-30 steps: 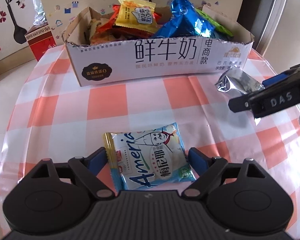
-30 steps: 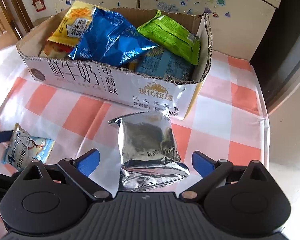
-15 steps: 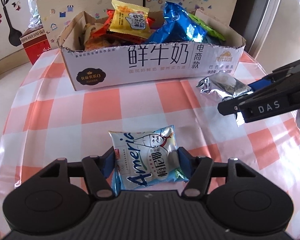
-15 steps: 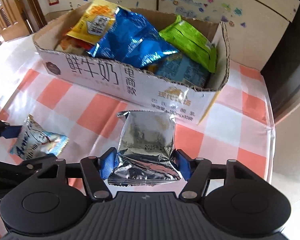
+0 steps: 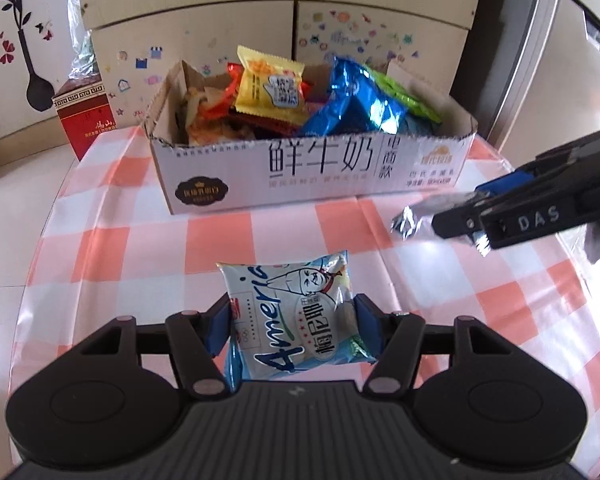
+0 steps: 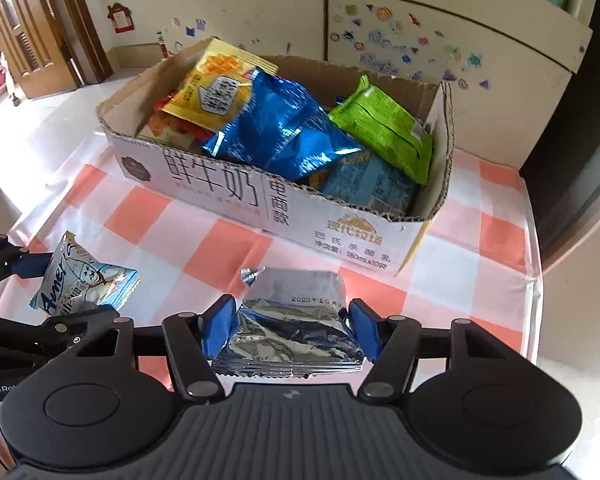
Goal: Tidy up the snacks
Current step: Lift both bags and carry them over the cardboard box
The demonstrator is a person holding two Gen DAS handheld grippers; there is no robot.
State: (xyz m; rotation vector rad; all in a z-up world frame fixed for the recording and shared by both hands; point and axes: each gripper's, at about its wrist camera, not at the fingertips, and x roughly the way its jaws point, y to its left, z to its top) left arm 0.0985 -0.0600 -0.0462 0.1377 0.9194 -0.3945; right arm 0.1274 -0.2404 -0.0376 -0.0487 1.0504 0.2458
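Where the left wrist view shows its lower centre, the left tongs point(image 5: 292, 320) are clamped on the light-blue snack packet point(image 5: 290, 320), blue pads pressing both side edges, with the packet raised off the checked surface point(image 5: 220, 236). At the right edge of that frame, the right tongs point(image 5: 476, 220) enter from the side, closed on the silver foil packet point(image 5: 410, 222), whose crumpled end sticks out toward frame centre. The right wrist view confirms this: the right tongs point(image 6: 288, 328) grip the silver foil packet point(image 6: 296, 320) at lower centre, pads against both sides, and the packet appears lifted, though its clearance from the surface cannot be judged. The light-blue snack packet point(image 6: 80, 284) appears at the left of that frame. A cardboard box point(image 5: 320, 172), printed with large characters, stands on the surface in the upper middle of both views. Inside it lie a yellow packet point(image 6: 216, 84), a blue foil bag point(image 6: 280, 128) and a green packet point(image 6: 384, 128), overlapping one another. A red carton point(image 5: 86, 120) stands at upper left in the left view, beyond the surface edge.
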